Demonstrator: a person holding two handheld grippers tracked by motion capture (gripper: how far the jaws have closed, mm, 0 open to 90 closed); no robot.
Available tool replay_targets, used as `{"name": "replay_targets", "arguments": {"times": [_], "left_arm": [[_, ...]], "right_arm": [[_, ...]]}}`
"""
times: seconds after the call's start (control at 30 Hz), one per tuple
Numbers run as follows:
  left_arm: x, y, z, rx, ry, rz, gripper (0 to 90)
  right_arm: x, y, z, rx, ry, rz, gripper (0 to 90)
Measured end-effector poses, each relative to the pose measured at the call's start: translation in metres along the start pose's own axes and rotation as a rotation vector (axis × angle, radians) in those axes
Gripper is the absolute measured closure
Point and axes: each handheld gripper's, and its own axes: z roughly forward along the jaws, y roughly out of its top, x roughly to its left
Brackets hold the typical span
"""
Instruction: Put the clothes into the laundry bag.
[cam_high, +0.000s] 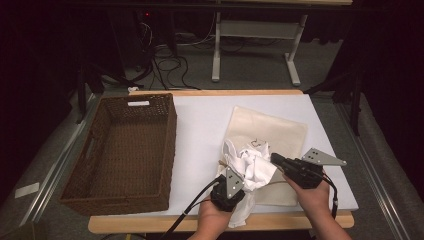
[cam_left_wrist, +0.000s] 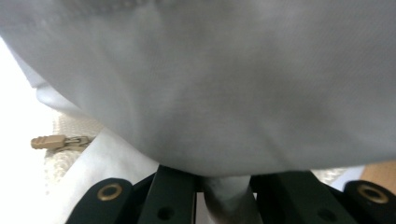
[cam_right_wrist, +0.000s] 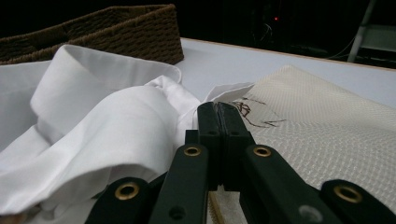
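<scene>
1. Left gripper (cam_high: 231, 186), near edge of the surface (cam_high: 200, 125): fingers clamped on a fold of the white shirt (cam_high: 252, 167); in the left gripper view the cloth (cam_left_wrist: 210, 93) bunches between the black fingers (cam_left_wrist: 170, 196) and drapes right over them.
2. Right gripper (cam_high: 276, 160), just right of the shirt: fingers (cam_right_wrist: 219, 126) pressed together, tips at the shirt's edge where it meets the mesh bag (cam_high: 270, 135). Can't tell whether any cloth or bag edge is pinched between them.
3. White shirt: crumpled heap on the near-left corner of the bag, one tail hanging toward the front edge. Long axis runs near-to-far, roughly; collar (cam_right_wrist: 107, 65) faces the basket side.
4. Mesh bag: flat, cream, long axis tilted from near-left to far-right.
5. Wooden clothespin (cam_left_wrist: 60, 141): lies by the bag's weave.
6. Wicker basket (cam_high: 120, 150): left of the bag, apart from it.
</scene>
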Motion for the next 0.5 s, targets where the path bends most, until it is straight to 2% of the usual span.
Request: {"name": "replay_targets", "arguments": {"times": [0.2, 0.3, 0.33, 0.5], "left_arm": [[-0.012, -0.002, -0.015, -0.041, -0.015, 0.009, 80.6], [-0.018, -0.004, -0.017, -0.033, -0.039, 0.029, 80.6], [-0.022, -0.005, -0.015, -0.015, -0.045, 0.044, 80.5], [-0.02, -0.003, -0.006, 0.014, -0.036, 0.037, 80.6]], "right_arm": [[-0.002, 0.001, -0.001, -0.014, -0.001, 0.014, 90.0], [-0.002, 0.001, 0.0, -0.013, -0.005, 0.007, 90.0], [-0.001, 0.003, 0.0, -0.015, -0.005, 0.007, 90.0], [0.002, 0.005, -0.002, -0.031, 0.01, 0.009, 90.0]]}}
